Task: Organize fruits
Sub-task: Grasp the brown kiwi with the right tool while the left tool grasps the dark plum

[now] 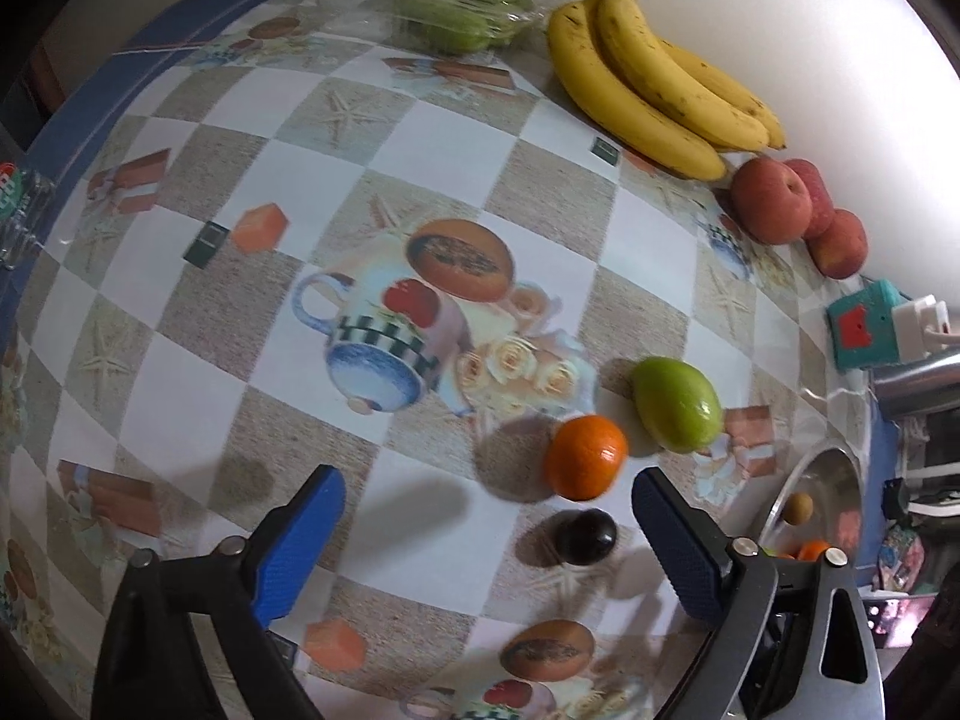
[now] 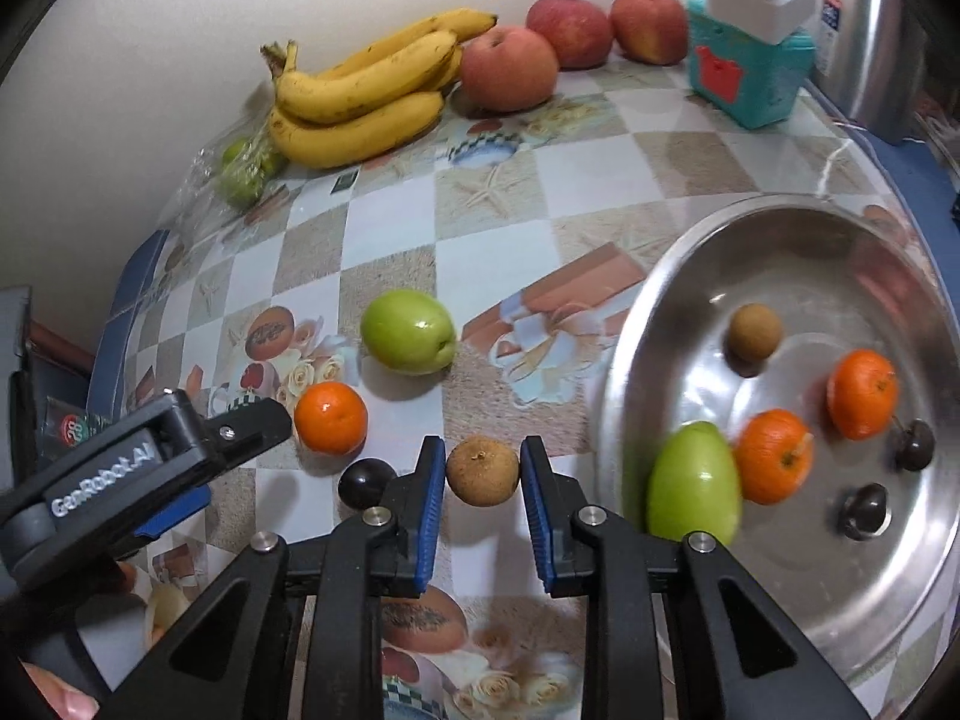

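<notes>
My right gripper (image 2: 483,468) is shut on a small brown longan (image 2: 482,471), held just above the patterned tablecloth. To its right a steel bowl (image 2: 648,324) holds a longan, two oranges, a green fruit and two dark fruits. On the cloth lie an orange (image 2: 330,418), a green fruit (image 2: 408,331) and a dark round fruit (image 2: 366,483). My left gripper (image 1: 489,534) is open and empty, above the cloth with the orange (image 1: 585,457) and dark fruit (image 1: 585,537) between its fingers. The left gripper also shows in the right wrist view (image 2: 180,438).
Bananas (image 2: 360,96) and three red apples (image 2: 510,69) lie along the back wall. A clear bag of green fruits (image 1: 456,6) sits at the far corner. A teal box with a white plug (image 2: 747,60) and a steel canister (image 2: 870,36) stand behind the bowl.
</notes>
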The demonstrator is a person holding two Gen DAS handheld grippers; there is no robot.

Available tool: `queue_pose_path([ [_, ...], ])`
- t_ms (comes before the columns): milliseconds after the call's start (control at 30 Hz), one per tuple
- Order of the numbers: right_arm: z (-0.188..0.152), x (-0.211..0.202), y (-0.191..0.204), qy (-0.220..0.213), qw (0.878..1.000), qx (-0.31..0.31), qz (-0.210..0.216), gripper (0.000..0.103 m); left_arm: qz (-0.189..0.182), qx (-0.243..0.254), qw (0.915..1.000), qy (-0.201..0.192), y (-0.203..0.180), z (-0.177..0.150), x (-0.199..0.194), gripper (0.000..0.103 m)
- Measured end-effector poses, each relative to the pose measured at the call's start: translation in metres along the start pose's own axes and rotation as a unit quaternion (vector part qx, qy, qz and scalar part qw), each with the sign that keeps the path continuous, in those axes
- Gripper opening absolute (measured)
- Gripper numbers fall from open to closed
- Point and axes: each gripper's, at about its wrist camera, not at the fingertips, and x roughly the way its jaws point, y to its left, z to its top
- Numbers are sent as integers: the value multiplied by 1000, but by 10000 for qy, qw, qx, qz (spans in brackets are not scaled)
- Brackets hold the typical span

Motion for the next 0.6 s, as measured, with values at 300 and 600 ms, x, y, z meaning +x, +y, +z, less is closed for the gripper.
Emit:
queue_pose_path([
  [300,4,-37,-12,-390,9991,143,41,27,-215,214,9992,248,-29,-13,17,84],
  [600,5,-44,-24,-436,9985,302,110,27,-231,386,9978,488,-53,-19,40,68],
])
